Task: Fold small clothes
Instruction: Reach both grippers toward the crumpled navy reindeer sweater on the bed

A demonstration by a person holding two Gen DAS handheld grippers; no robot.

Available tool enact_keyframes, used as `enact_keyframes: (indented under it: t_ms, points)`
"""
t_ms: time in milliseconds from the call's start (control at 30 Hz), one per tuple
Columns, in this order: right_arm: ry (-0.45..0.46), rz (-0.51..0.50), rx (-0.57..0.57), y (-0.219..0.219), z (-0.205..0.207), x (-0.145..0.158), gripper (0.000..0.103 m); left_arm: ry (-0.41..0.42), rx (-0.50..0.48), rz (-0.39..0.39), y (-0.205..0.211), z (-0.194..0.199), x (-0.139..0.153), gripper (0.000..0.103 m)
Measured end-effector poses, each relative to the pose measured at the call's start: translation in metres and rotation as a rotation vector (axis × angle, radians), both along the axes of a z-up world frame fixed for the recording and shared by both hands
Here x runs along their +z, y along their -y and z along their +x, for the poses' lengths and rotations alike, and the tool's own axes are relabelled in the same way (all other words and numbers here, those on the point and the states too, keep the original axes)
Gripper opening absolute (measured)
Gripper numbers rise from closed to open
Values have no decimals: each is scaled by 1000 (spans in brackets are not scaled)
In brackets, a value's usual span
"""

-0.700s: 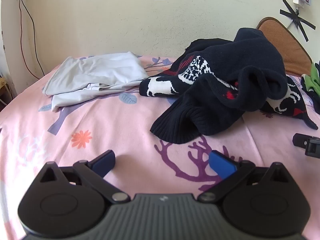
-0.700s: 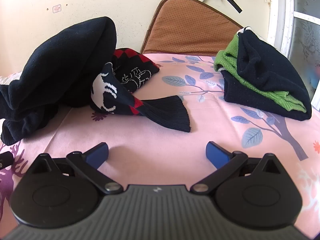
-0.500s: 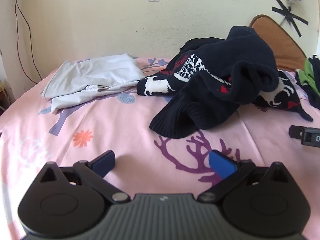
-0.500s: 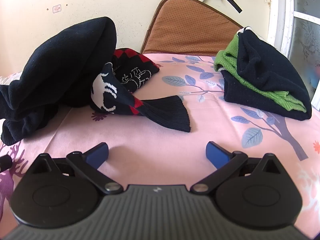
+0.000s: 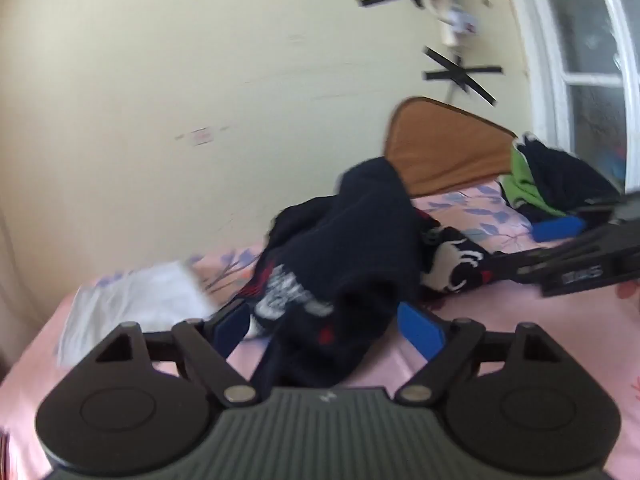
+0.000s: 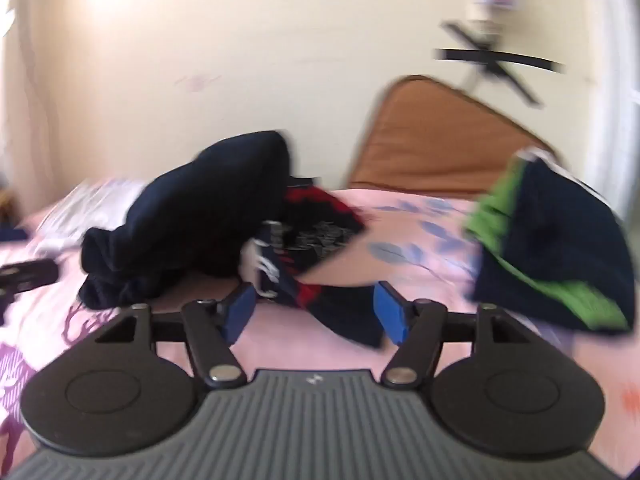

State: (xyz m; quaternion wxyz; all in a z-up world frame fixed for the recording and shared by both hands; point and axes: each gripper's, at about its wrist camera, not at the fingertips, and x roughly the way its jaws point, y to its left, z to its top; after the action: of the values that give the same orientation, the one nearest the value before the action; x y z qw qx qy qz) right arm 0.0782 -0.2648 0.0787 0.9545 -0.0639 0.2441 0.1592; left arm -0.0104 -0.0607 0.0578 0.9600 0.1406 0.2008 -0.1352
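Note:
A crumpled dark navy patterned sweater [image 5: 360, 248] lies in a heap on the pink bedsheet [image 5: 500, 340]. My left gripper [image 5: 326, 326] is open, its blue pads on either side of the sweater's near edge. In the right wrist view the same sweater [image 6: 208, 216] lies ahead, and its sleeve end [image 6: 344, 312] sits between the open jaws of my right gripper [image 6: 316, 312]. The right gripper also shows at the right edge of the left wrist view [image 5: 580, 256]. Both views are blurred by motion.
A folded white garment [image 5: 132, 304] lies at the left of the bed. A stack of navy and green clothes [image 6: 552, 248] sits at the right. A brown headboard [image 6: 440, 144] stands against the wall behind. A window [image 5: 592, 56] is at the far right.
Both grippers have moved forward to the navy sweater. The left one now straddles its near edge and the right one its sleeve end. Both remain open.

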Motion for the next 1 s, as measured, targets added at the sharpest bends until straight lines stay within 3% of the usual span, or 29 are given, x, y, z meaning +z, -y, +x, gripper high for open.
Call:
enact_keyframes:
  t_ms: [67, 100, 133, 167, 300, 367, 433, 533, 600, 733, 833, 867, 900, 933, 1000]
  points:
    - [-33, -20, 29, -13, 22, -10, 66, -27, -16, 19, 19, 19, -7, 48]
    - [-64, -20, 34, -18, 35, -15, 23, -39, -19, 30, 22, 27, -9, 22]
    - [-109, -7, 32, -15, 44, -16, 10, -50, -4, 18, 18, 35, -6, 19]
    - [-109, 28, 7, -7, 49, -13, 8, -67, 8, -33, 7, 38, 1, 16]
    - [99, 139, -127, 61, 7, 42, 8, -32, 38, -207, -64, 18, 48, 11]
    - [176, 212, -198, 108, -30, 72, 8, -55, 12, -313, -105, -3, 65, 11]
    - [242, 259, -258, 147, -73, 94, 8, -91, 9, -360, -135, -24, 69, 10]
    - [338, 240, -403, 185, -133, 111, 8, -167, 15, -399, -166, -52, 58, 10]
    - [348, 252, -500, 206, -163, 110, 8, -244, 0, -433, -180, -68, 40, 11]
    - [320, 161, -670, 217, -188, 85, 8, -371, 24, -399, -189, -88, 2, 15]
    - [243, 157, -713, 222, -182, 67, 23, -396, 46, -418, -198, -95, -4, 24]
    - [248, 180, -712, 221, -181, 65, 39, -374, 53, -431, -200, -98, 1, 28]
    - [276, 217, -700, 219, -181, 67, 53, -353, 62, -448, -203, -99, 7, 39]
    - [314, 259, -674, 216, -185, 70, 56, -333, 68, -466, -206, -98, 13, 48]
    - [328, 348, -558, 212, -193, 79, 57, -304, 78, -482, -206, -92, 28, 49]
